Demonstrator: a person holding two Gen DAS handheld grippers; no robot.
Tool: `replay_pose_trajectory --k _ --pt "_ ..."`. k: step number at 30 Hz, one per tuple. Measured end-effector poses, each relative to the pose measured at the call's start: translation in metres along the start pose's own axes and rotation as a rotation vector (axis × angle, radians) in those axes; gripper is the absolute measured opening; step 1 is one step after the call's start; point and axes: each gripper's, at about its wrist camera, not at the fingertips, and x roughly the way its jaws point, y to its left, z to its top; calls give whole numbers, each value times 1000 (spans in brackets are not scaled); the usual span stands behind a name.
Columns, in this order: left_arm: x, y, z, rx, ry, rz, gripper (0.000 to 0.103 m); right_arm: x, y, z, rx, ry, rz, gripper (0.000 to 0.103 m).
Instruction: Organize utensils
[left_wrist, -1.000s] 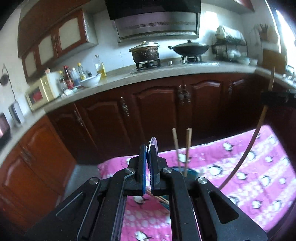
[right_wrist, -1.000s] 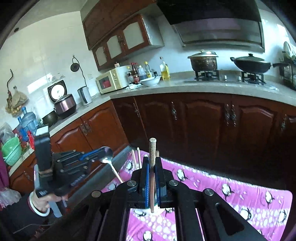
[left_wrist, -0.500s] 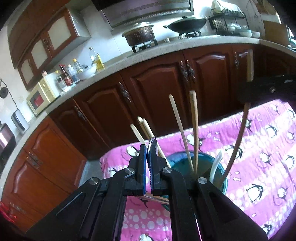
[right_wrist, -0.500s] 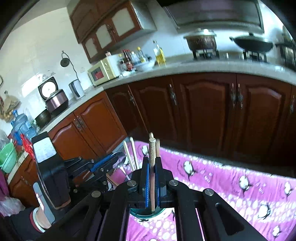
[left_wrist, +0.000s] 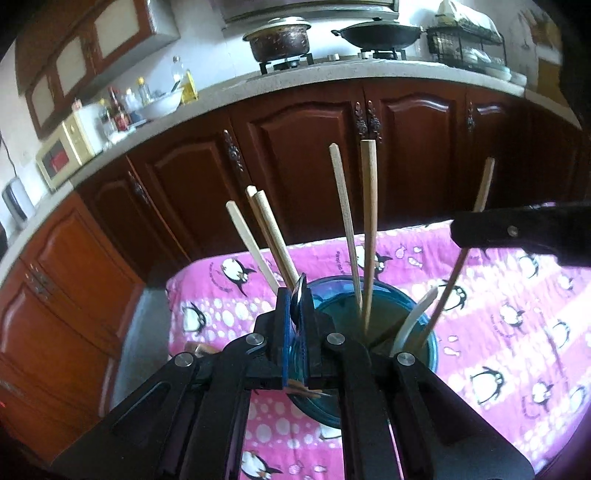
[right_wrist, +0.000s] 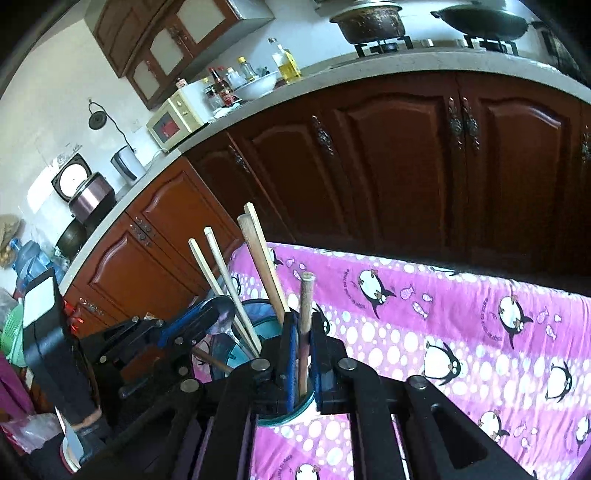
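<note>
Left gripper (left_wrist: 297, 295): we see its jaws clenched on a metal spoon (left_wrist: 296, 300), the bowl sticking up between the blue pads (left_wrist: 283, 332). In the right wrist view the same spoon (right_wrist: 221, 318) shows held at the left gripper (right_wrist: 207, 317), bowl just over the holder's left rim.

Right gripper (right_wrist: 303, 332): jaws are opening, with a wooden chopstick (right_wrist: 305, 314) upright between the pads; there is a gap on its right side, and we cannot tell if the left pad touches it. In the left view the same chopstick (left_wrist: 454, 273) passes behind the right gripper's dark finger (left_wrist: 517, 230), and its lower end sits inside the holder.

The teal utensil holder (left_wrist: 430, 343) stands right in front of both grippers, on the pink penguin-print cloth (left_wrist: 498, 295). The holder (right_wrist: 258, 306) is partly hidden by the right gripper's fingers in its own view. Inside it: two upright wooden chopsticks (left_wrist: 364, 240) near the middle, a bundle of three pale sticks (left_wrist: 266, 236) leaning left, and one white utensil handle (left_wrist: 417, 310) at the right side.

Beyond the cloth are dark wooden cabinets (left_wrist: 303, 162), with a counter on top holding a pot (left_wrist: 280, 38), a wok (left_wrist: 380, 33), bottles and a cream microwave (left_wrist: 62, 147). A person's hand grips the left gripper's handle (right_wrist: 55, 350) at the lower left of the right view.
</note>
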Motion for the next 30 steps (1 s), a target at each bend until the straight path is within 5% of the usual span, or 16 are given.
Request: replay_pose_trajectory --k 3,8,18,30 --pt "-7 4 -1 -37 8 -32 13 -10 -1 -7 -5 -9 1 26" --pt "-29 12 -4 -92 -22 -66 48 -26 -3 -20 -2 -22 -10 26" --pt "-76 22 -16 -213 -76 -101 62 -44 17 -52 -17 -101 -76 39" --pt "-106 12 -32 -207 -133 8 64 -55 58 -69 -90 -171 -162 44"
